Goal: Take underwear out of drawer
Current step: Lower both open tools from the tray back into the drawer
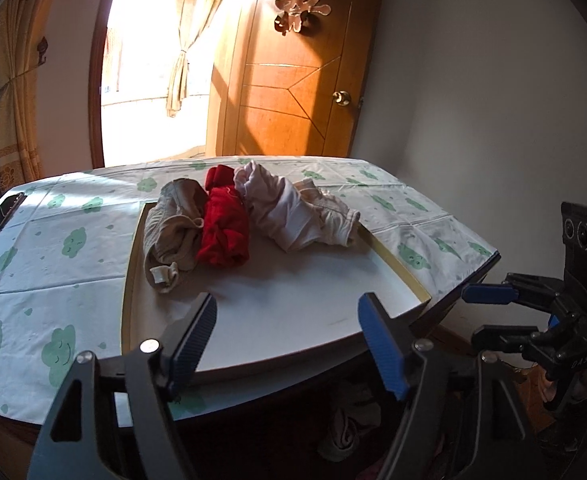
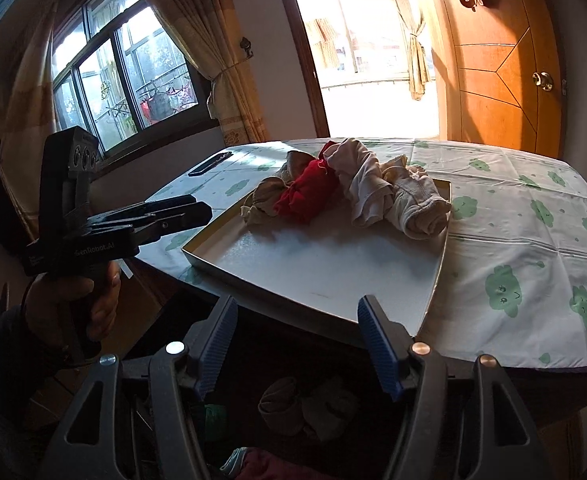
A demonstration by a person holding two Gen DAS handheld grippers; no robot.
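Left wrist view: the left gripper point(image 1: 287, 334) is seen nearest, jaws set wide apart with nothing between them, hovering at the near edge of the white tray point(image 1: 293, 300). Below it, in shadow under the table edge, the open drawer point(image 1: 349, 420) is made out, with crumpled underwear in the drawer point(image 1: 347, 428) dimly seen; the pieces cannot be told apart. At the right edge the right gripper point(image 1: 481, 316) is seen side-on, jaws parted and empty, clear of the table.

In the right wrist view the right gripper point(image 2: 297, 344) is also shown spread open and empty, over the drawer point(image 2: 313, 420), where folded garments are seen. The left gripper point(image 2: 197, 210) is held by a hand point(image 2: 77, 300) to the left, beside the table corner.

On the tray's far half a pile of underwear is laid: a beige piece point(image 1: 173, 236), a red piece point(image 1: 225, 232) touching it, then a pale pink piece point(image 1: 281, 208) and a cream piece point(image 1: 333, 220) over the tray's right rim. The tray rests on a tablecloth point(image 1: 53, 248) printed with green clouds. A phone point(image 1: 3, 214) lies near the far left corner. Behind, a wooden door point(image 1: 293, 80) and a curtain point(image 1: 181, 40) are seen.
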